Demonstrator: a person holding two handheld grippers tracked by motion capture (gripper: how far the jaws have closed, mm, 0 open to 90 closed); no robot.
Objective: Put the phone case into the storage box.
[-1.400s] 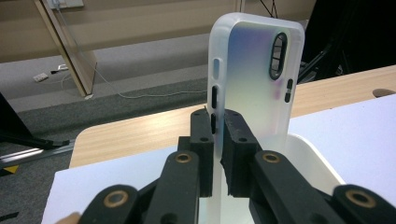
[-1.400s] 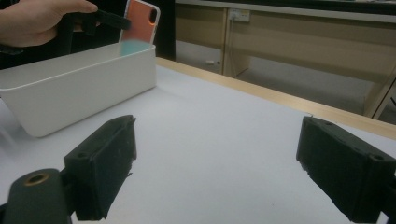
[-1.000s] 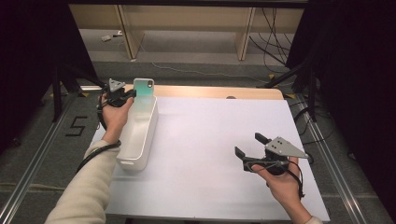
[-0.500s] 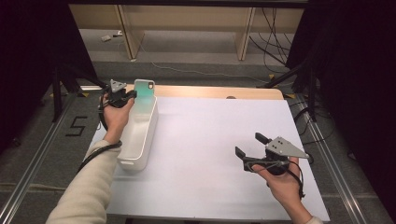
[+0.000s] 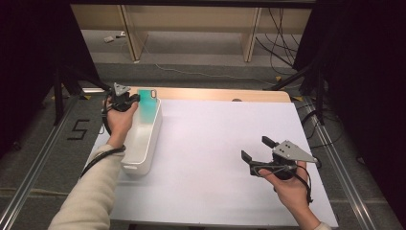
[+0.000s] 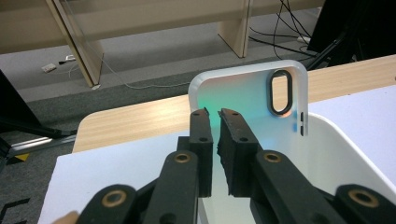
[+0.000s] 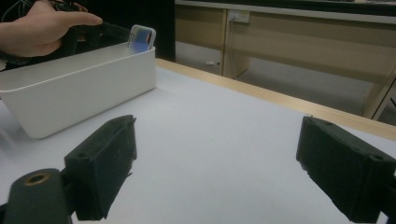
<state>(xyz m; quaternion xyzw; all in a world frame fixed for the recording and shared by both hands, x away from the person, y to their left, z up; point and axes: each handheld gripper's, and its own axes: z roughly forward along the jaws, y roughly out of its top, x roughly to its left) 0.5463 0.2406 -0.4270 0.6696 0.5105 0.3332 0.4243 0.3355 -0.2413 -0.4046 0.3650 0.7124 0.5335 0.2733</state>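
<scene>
Almost nothing has changed over the last second: both of my hands sit where they were, and the phone case (image 5: 149, 102) stands at the same spot, upright at the far end of the white bin (image 5: 143, 139), near the far left corner of the bench (image 5: 230, 143).

My left tool (image 5: 132, 98) is clamped on the edge of the case. In the left gripper view its two black jaws are pressed nearly together on the thin white wall of the case (image 6: 247, 98), whose oval camera cut-out sits just to the right of them. The lower end of the case is hidden inside the bin, so I cannot say whether it rests on the bin floor or hangs just above it.

My right tool (image 5: 256, 149) lies near the right edge of the bench, jaws spread wide with nothing between them, well apart from the bin.

With no motion, I judge the placing has paused: the case is inside the bin but not yet let go.
</scene>
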